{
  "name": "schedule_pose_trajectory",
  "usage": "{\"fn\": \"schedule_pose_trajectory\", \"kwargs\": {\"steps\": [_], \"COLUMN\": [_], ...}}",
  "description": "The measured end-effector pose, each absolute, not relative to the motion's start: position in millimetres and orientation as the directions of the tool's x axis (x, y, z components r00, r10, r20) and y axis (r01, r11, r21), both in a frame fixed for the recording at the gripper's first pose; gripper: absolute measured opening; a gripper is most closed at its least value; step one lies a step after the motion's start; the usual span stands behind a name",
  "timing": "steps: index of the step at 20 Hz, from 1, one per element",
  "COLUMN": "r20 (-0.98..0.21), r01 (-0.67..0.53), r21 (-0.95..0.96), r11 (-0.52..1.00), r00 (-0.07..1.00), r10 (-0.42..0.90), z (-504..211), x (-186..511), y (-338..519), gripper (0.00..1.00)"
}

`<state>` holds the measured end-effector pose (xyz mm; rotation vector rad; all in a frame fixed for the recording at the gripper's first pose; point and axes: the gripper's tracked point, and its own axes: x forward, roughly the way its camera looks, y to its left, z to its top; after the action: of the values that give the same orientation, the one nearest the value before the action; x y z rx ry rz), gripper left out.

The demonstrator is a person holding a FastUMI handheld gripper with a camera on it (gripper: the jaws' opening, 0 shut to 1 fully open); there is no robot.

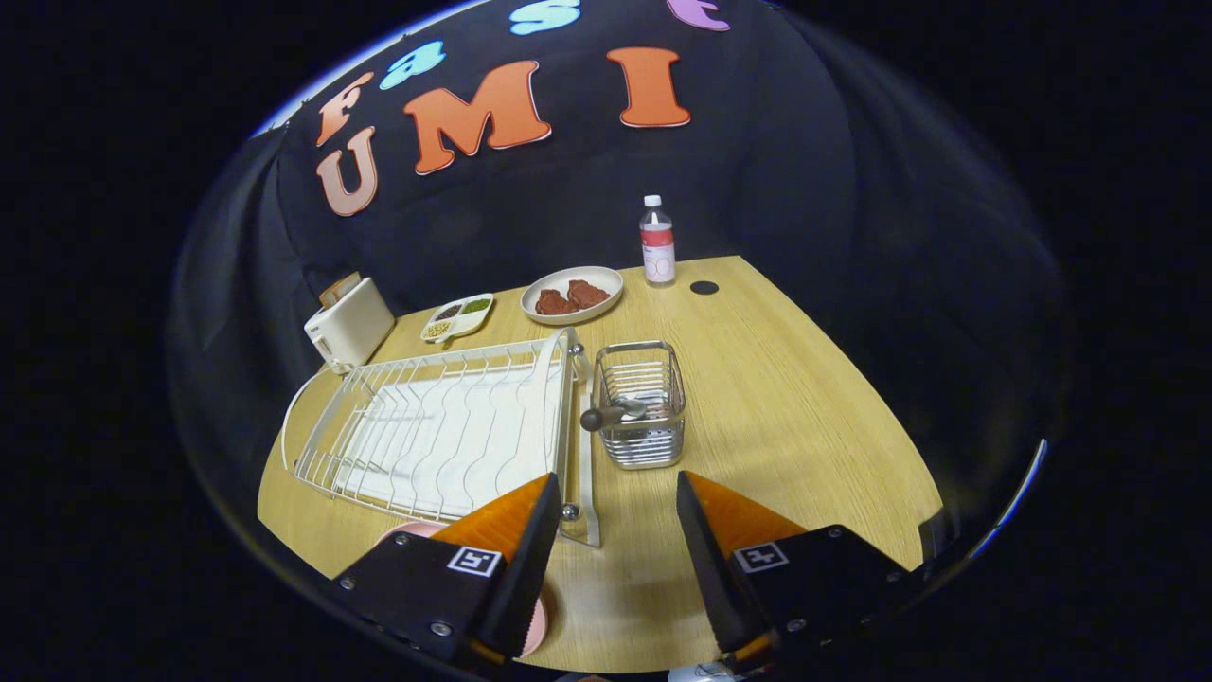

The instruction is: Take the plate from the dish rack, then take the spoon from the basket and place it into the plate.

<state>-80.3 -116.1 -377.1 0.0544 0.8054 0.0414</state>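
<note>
Now jaws wide apart, empty. Plate (417, 532) on desk (786, 426) under left finger. Spoon (615, 414) in basket (644, 405) just ahead, handle poking out; light, stiff, slippery, so grip handle mid-length.

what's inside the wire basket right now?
The basket beyond the open gripper holds the spoon; its dark handle end pokes out over the rim toward the dish rack. Basket bottom hidden by wires.
</note>
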Motion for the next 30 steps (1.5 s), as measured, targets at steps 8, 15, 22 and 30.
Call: {"fn": "schedule_pose_trajectory", "kwargs": {"steps": [8, 15, 22, 30], "r20": [-0.656, -0.643, -0.643, -0.629], "r01": [-0.123, -0.166, -0.164, -0.152], "r21": [-0.068, -0.091, -0.096, -0.06], "r11": [0.99, 0.982, 0.982, 0.987], "r00": [0.753, 0.763, 0.764, 0.773], "r10": [0.048, 0.07, 0.065, 0.081], "z": [-395, -403, -402, -392], "x": [-37, -17, 1, 31], "y": [-118, -112, -112, -105], "gripper": [0.62, 0.25, 0.17, 0.15]}}
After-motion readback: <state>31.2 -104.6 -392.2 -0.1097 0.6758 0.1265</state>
